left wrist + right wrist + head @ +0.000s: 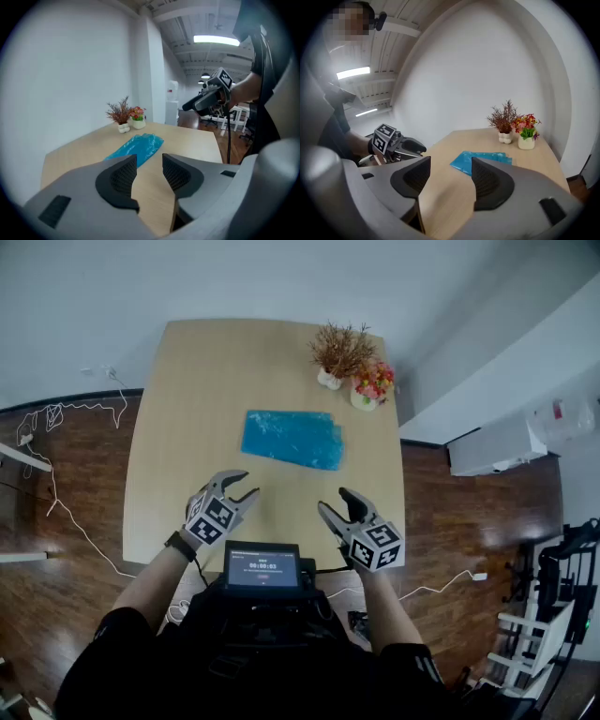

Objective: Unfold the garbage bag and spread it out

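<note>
Garbage bag (292,438): blue, folded flat into a wide rectangle, lying on the tabletop (187,418) a little beyond the middle. Sits short of the two small potted plants (349,362) at the far right corner and apart from them. Fully folded, touched by neither tool, so no part of the task done yet.

Left hand-held gripper (246,483): held over the near edge, jaws partly apart, only bare wood visible between them. Right hand-held gripper (335,500): alongside on the other side, jaws spread wide, likewise empty. Both well apart from the bag and aimed toward it.

Most likely thin plastic film: very light, limp, slick against the wood (and prone to clinging layer to layer). Will not hold a shape. Will probably slide rather than lift if pressed flat from above. Could stretch or tear if pinched hard and yanked.

Best taken at an edge or corner, for nipping a single loose layer: near left corner for the left tool, near right corner for the right. Then draw apart gently and lift to let the folds drop open. Looks stepped at the right end, with one layer short of another; probably a free flap, worth trying first. Needs one side pinned during peeling of the other, or the whole packet is likely to travel across the tabletop.
</note>
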{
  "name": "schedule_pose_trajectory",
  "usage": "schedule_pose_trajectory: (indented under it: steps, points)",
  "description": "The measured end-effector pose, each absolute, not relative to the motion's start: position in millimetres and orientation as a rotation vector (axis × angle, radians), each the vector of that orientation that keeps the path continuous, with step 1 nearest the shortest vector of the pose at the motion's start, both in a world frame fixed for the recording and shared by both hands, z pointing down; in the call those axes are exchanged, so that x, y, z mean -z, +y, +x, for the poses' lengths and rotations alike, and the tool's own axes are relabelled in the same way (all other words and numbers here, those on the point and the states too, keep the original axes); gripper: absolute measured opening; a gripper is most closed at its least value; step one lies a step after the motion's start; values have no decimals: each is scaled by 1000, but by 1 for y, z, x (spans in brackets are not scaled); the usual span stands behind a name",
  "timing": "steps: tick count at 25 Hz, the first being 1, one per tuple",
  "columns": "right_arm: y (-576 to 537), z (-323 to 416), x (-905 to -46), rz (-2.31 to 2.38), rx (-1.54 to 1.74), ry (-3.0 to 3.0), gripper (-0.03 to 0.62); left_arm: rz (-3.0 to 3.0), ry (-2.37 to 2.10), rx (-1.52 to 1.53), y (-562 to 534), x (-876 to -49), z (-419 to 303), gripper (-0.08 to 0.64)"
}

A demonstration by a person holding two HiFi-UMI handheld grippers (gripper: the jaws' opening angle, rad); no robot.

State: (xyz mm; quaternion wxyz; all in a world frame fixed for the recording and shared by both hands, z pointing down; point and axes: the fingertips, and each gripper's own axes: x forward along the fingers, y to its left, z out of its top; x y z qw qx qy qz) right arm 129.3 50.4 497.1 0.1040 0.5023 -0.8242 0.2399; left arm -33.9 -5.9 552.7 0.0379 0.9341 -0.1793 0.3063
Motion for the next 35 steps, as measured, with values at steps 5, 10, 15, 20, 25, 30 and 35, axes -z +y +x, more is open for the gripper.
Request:
schedule_pose_trajectory:
  steps: [5, 10, 15, 20, 25, 30, 35]
  points:
    - [9, 139, -490, 1545, -672, -2417, 282, 2931, -450, -1007, -35, -565, -5, 178]
    - [-20, 158, -489, 1584, -644, -2417, 278, 2965, -367, -1105, -50, -589, 35, 179]
    - [-50, 177, -494, 1588, -651, -2431, 275, 2958, -261, -1266, -61, -626, 81, 179]
    - [-69, 192, -515, 1578, -692, -2428, 275, 2880, -147, -1384, -66, -674, 130, 195]
    - [-77, 203, -537, 1544, -727, -2411, 275, 2818, -105, -1529, -68, -724, 147, 195]
    - [-81, 209, -553, 1534, -751, -2408, 274, 2751, -81, -1639, -73, -753, 149, 195]
    - [-75, 212, -563, 1540, -782, -2401, 275, 2659, -80, -1637, -73, -764, 148, 190]
